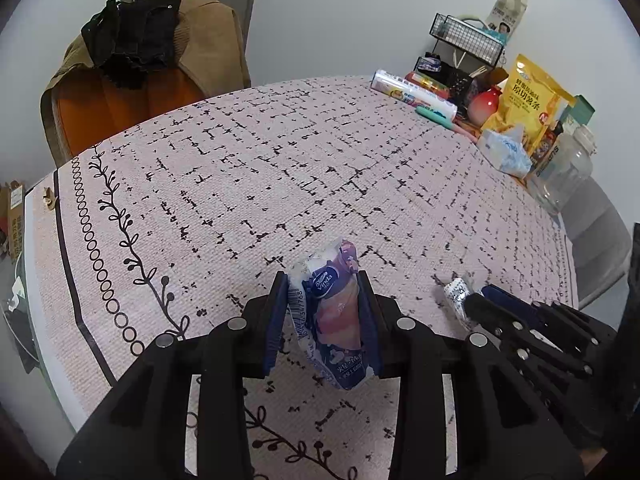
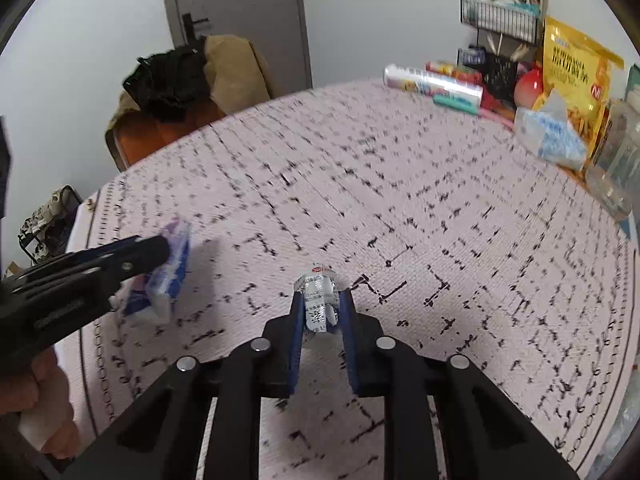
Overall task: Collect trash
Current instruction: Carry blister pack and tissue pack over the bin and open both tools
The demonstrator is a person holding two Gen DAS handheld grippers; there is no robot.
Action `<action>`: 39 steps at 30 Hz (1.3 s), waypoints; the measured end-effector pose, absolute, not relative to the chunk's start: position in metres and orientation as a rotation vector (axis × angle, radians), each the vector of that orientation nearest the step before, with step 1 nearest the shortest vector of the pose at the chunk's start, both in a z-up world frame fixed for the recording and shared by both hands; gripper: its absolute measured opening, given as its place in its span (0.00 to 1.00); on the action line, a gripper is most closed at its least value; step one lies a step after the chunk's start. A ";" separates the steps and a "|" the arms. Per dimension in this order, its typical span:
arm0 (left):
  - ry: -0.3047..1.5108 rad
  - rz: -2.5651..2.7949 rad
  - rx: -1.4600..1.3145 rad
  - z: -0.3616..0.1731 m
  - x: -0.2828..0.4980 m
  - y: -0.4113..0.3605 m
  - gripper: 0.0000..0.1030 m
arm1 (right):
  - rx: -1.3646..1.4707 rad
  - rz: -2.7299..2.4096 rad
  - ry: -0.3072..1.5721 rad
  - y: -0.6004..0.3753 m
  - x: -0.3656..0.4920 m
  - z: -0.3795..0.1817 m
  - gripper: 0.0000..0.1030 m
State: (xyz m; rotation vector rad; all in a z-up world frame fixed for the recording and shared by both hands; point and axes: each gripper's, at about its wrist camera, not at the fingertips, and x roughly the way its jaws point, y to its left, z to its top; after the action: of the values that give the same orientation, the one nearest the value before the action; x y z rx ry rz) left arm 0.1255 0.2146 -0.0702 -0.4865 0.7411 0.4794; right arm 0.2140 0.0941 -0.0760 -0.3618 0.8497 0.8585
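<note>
My left gripper (image 1: 323, 280) is shut on a purple and white Vinda tissue packet (image 1: 334, 312) and holds it above the pink patterned tablecloth (image 1: 240, 168). My right gripper (image 2: 323, 298) is shut on a small crumpled silver wrapper (image 2: 319, 300). In the left wrist view the right gripper (image 1: 478, 300) shows at the right with the silver wrapper (image 1: 457, 295) in its tip. In the right wrist view the left gripper (image 2: 160, 248) shows at the left with the tissue packet (image 2: 166, 276) in it.
At the table's far right stand a yellow snack bag (image 1: 528, 104), a tissue pack (image 1: 506, 150), a clear jar (image 1: 566, 168), a wire rack (image 1: 466, 38) and a roll (image 1: 414, 94). A chair with clothes (image 1: 140, 68) stands behind the table.
</note>
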 end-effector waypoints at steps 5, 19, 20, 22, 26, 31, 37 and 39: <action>0.721 0.440 -0.476 -0.060 0.129 0.198 0.33 | -0.312 0.851 0.830 0.072 0.206 -0.063 0.17; 0.685 0.288 -0.409 -0.036 0.147 0.127 0.33 | -0.125 0.739 0.799 -0.035 0.206 -0.038 0.16; 0.686 0.276 -0.405 -0.036 0.149 0.122 0.33 | -0.119 0.732 0.796 -0.041 0.205 -0.037 0.16; 0.689 0.250 -0.395 -0.035 0.153 0.110 0.33 | -0.104 0.715 0.788 -0.058 0.203 -0.035 0.16; 0.699 0.194 -0.372 -0.034 0.163 0.084 0.33 | -0.074 0.677 0.776 -0.087 0.201 -0.031 0.16; 0.713 0.127 -0.342 -0.032 0.181 0.049 0.33 | -0.014 0.609 0.768 -0.132 0.207 -0.027 0.17; 0.731 0.049 -0.303 -0.031 0.200 0.005 0.33 | 0.044 0.523 0.767 -0.185 0.216 -0.028 0.19; 0.738 0.027 -0.291 -0.032 0.206 -0.008 0.33 | 0.065 0.488 0.768 -0.206 0.219 -0.031 0.20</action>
State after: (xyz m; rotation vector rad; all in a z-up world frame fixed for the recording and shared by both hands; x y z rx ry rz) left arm 0.2056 -0.0076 -0.0319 -0.2909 0.7379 0.0269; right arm 0.2193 -0.2055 -0.0306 0.0652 0.7680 0.4879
